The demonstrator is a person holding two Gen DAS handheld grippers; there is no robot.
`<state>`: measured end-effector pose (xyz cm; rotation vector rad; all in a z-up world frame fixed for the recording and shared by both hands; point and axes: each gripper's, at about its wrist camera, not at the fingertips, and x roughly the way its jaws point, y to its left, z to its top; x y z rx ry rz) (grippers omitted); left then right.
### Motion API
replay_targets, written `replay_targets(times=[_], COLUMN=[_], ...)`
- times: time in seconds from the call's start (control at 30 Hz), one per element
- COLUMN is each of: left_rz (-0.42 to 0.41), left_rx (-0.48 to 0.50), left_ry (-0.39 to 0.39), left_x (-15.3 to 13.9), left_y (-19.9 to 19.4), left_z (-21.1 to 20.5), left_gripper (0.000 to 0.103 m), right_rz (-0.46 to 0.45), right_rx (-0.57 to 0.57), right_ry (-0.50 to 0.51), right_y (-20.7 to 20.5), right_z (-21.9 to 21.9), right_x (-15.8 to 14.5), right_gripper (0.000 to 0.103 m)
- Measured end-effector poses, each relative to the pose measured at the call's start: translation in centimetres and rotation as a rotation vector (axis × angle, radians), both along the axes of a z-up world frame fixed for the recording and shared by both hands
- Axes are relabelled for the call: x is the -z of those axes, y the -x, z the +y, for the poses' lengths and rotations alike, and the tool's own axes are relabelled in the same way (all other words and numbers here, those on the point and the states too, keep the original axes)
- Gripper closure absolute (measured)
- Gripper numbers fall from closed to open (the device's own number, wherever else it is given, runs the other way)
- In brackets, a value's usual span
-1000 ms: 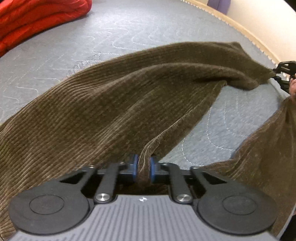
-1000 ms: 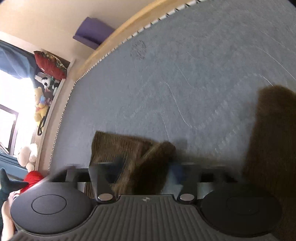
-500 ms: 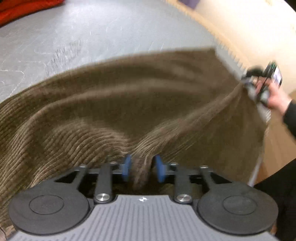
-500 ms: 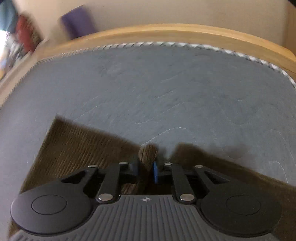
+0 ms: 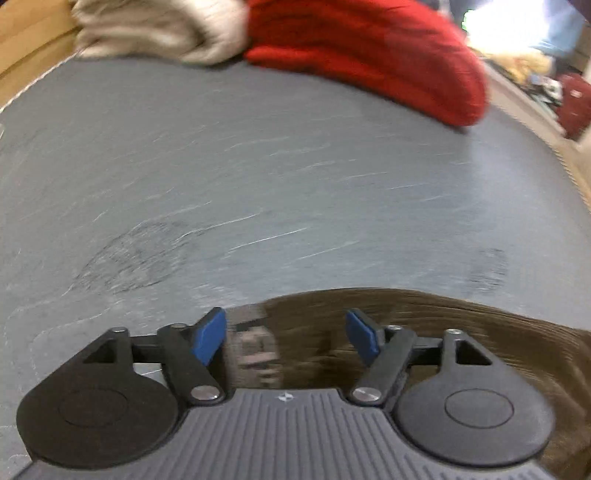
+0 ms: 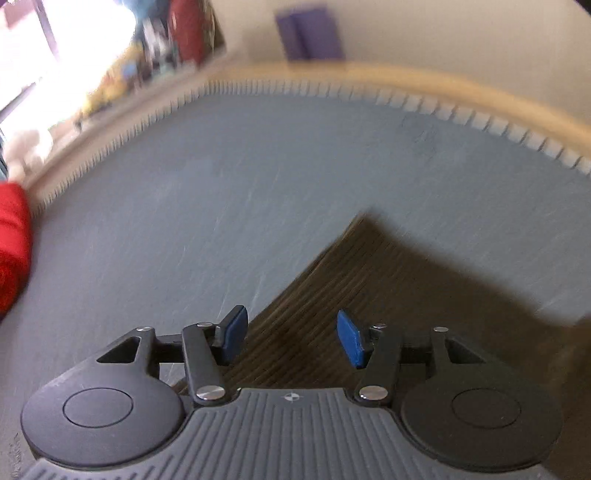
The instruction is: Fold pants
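Both sets of tongs spread wide, nothing pinched. Left gripper (image 5: 286, 334) and right gripper (image 6: 288, 334) right over the brown corduroy pants (image 6: 332, 295), flat on the grey mattress (image 5: 258, 166), running off rightward (blurry). No containers; red bedding (image 5: 369, 51) far back.

A grey quilted mattress (image 5: 258, 166) sits in a pale wooden bed frame (image 6: 461, 88). A red blanket (image 5: 369, 51) and beige bedding (image 5: 155, 29) lie at its far end. Bright window light (image 6: 22, 55) falls beside a cream wall (image 6: 461, 33).
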<state>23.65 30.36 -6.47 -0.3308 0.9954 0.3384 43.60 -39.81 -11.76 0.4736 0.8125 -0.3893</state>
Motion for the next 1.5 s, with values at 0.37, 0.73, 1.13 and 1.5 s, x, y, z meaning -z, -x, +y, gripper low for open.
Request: replay_targets(times=[0.37,0.73,1.13,1.5], left_rz=[0.021,0.054,-0.011,0.177], left_rx=[0.030,-0.052,0.271,0.437], left_ry=[0.020,-0.042,-0.028,-0.100], left_x=[4.1,2.3,-1.9,-2.3], left_y=[0.7,1.5,5.7,15.5], left_z=[2.8,3.0,-6.1,-6.0], left_gripper=[0.062,0.029,0.076,0.064], right_rz=[0.037,-0.093,-0.304,-0.194], right_rx=[0.155,0.009,-0.407,-0.787], right_ry=[0.356,0.312,0.258,0.252], right_y=[-4.5,-4.2,16.8,33.0], right_z=[3.7,1.7,13.2,19.5], right_x=[2.3,-2.0,-13.8,-13.1], right_gripper=[0.094,0.072,0.061,0.061])
